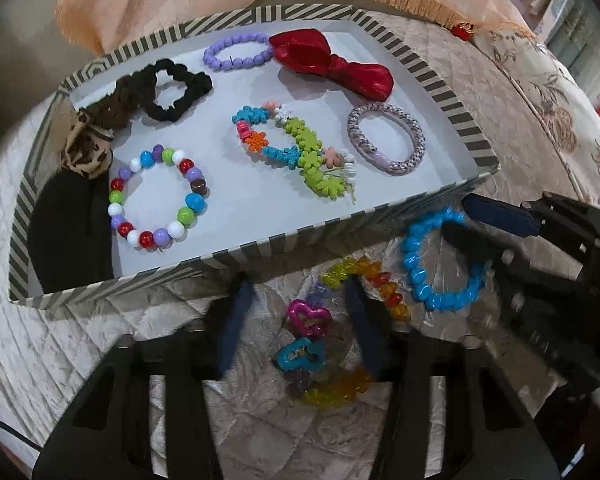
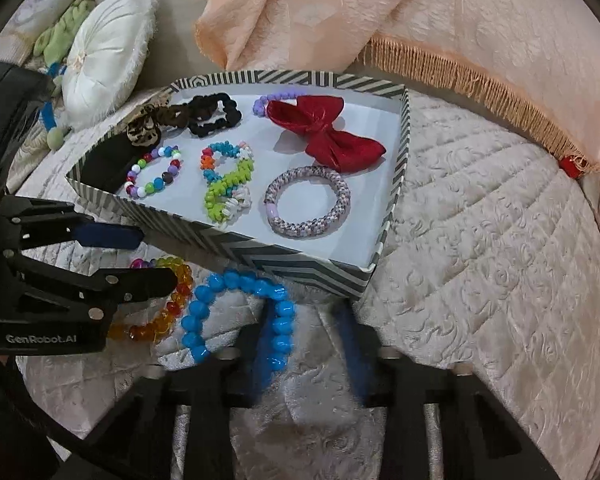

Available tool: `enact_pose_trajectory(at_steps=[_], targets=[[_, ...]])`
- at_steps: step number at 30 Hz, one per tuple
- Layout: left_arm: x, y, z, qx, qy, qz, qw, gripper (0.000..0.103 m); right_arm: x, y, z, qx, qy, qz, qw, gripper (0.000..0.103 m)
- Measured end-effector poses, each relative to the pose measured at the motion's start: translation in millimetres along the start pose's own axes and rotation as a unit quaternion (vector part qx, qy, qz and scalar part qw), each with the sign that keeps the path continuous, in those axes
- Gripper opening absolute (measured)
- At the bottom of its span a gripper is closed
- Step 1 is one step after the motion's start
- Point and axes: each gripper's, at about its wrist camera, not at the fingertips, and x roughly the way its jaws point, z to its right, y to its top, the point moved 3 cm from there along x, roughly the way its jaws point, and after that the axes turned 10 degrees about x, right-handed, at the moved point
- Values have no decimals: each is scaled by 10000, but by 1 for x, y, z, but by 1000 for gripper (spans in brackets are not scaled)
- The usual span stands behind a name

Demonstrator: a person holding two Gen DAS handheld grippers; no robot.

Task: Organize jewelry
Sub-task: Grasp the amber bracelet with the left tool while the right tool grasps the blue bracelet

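A striped box (image 1: 260, 246) sits on a cream quilted cover (image 2: 480, 280), and I will tell where everything is from that box.

Inside the box, on its white floor, lie a black scrunchie (image 1: 176, 90), a purple bead bracelet (image 1: 238, 51), a red bow (image 1: 332, 64), a woven lilac hair band (image 1: 386, 138), a bright flower bracelet (image 1: 296, 148) and a bracelet of many-coloured round beads (image 1: 158, 196). A spotted brown scrunchie (image 1: 88, 152) and something black rest at the box's left end.

Just outside the front wall of the box, on the cover, lie two more things. One is a blue bead bracelet (image 2: 236, 312). The other is an amber bracelet with heart charms (image 1: 332, 320), just to the left of the blue one.

The right gripper (image 2: 308, 340) is in front of the box. Its two blue fingers (image 2: 272, 344) are fairly near each other, one of them inside the blue ring and one outside, with beads between them. I cannot tell if they are squeezing the beads.

The left gripper (image 1: 296, 324) is also in front of the box, over the amber bracelet. Its fingers are apart, and the pink heart lies between them, not pinched.

Behind the box lies a peach cloth with a fringe (image 2: 420, 32).
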Motion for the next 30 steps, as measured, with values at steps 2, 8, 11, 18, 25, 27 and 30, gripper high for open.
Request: enact_pose_trajectory(at_steps=[2, 8, 11, 18, 25, 27, 30], targets=[[-3, -2, -4, -83, -2, 11, 10000, 17, -5, -1, 4, 157, 130, -1, 9998, 10], [-26, -9, -10, -416, -394, 174, 9982, 5, -39, -3, 6, 510, 641, 181, 9965, 8], [-47, -9, -5, -395, -430, 363, 9976, 5, -57, -1, 2, 479, 717, 309, 9958, 8], [-83, -7, 2, -300, -389, 633, 9968, 5, -93, 3, -2, 478, 795, 530, 9943, 8], [-55, -10, -4, -356, -57, 366, 9987, 33, -106, -1, -4, 523, 912, 571, 9928, 8], [-39, -10, -2, -207, 4, 224, 9995, 39, -105, -4, -3, 546, 943, 545, 9925, 8], [-15, -8, -1, -25, 173, -44, 9998, 40, -103, -6, 1, 608, 966, 505, 9922, 8]])
